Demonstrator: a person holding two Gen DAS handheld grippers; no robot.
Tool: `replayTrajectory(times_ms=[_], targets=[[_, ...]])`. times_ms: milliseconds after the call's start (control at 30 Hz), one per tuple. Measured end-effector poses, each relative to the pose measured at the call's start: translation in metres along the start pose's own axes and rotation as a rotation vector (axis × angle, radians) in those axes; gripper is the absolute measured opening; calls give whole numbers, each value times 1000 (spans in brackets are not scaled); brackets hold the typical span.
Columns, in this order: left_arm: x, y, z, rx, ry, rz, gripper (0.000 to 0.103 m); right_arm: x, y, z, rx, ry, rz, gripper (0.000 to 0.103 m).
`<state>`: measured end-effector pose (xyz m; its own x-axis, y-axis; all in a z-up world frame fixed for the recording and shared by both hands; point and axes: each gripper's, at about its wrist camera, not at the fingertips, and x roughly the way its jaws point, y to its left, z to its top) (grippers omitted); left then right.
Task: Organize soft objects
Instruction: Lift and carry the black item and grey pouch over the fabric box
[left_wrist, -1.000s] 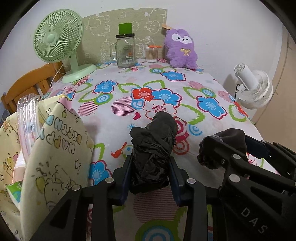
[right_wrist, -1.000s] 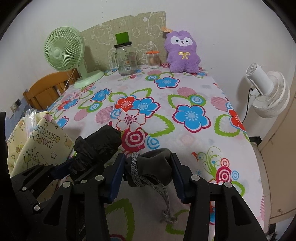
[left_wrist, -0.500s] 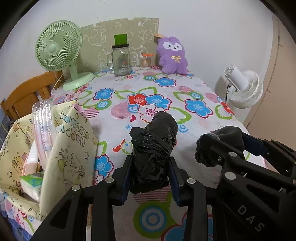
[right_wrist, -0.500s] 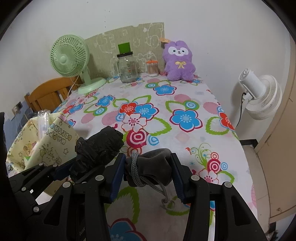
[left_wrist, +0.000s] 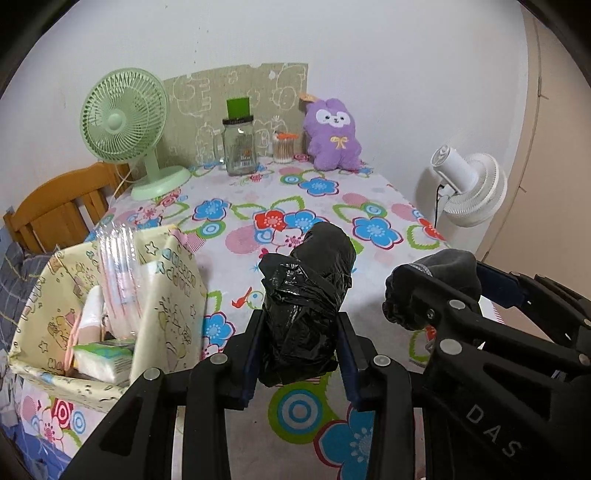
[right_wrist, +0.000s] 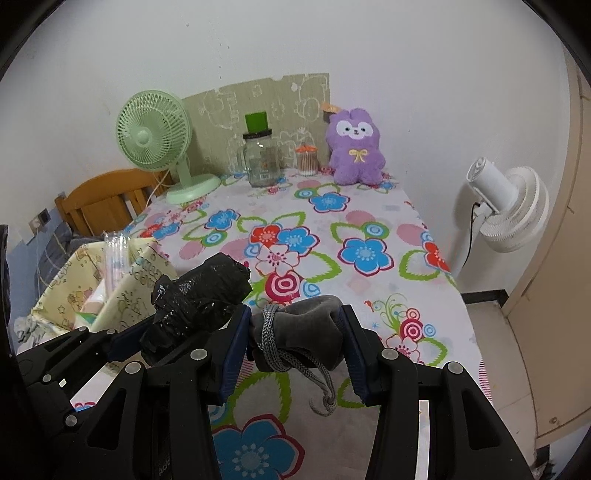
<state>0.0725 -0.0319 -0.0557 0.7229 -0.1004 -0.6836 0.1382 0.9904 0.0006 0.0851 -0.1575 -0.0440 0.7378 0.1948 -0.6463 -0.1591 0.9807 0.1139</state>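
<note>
A bench (left_wrist: 332, 221) draped in a flowered cloth fills both views, with a green fan (left_wrist: 122, 122), a purple plush (left_wrist: 334, 134), a glass jar (left_wrist: 239, 146) and a small tub of swabs (left_wrist: 284, 147) lined up at its far edge against the wall, and a white fan (left_wrist: 469, 184) standing off to one side. At the near corner on the other side sits a yellow cloth bin (left_wrist: 55, 314), open at the top and already holding plastic-wrapped packs and tissues. Above the bench, side by side and clear of the cloth, two grippers each carry a soft item: the left gripper (left_wrist: 301, 350) has its fingers clenched on a black bag roll (left_wrist: 306, 299), and the right gripper (right_wrist: 299, 339) grasps a grey pouch (right_wrist: 306, 332), whose drawstring (right_wrist: 321, 387) hangs loose below. The bin looks the likely destination. The risks appear modest: the slick plastic could slide out of the left fingers if tilted steeply, the dangling cord could snag on the bin's rim, and the closely spaced grippers could knock together over the narrow, already crowded opening.
</note>
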Motion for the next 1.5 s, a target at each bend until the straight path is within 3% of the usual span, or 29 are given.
replayTrajectory(times_ms=[733,1500], targets=[[-60,16,9,19,-101,-13,37,-53,32,14,-21,-85,8,52],[-73,74,19,-10,-128,63,37,-39,97,38,-93,-90,95,52]])
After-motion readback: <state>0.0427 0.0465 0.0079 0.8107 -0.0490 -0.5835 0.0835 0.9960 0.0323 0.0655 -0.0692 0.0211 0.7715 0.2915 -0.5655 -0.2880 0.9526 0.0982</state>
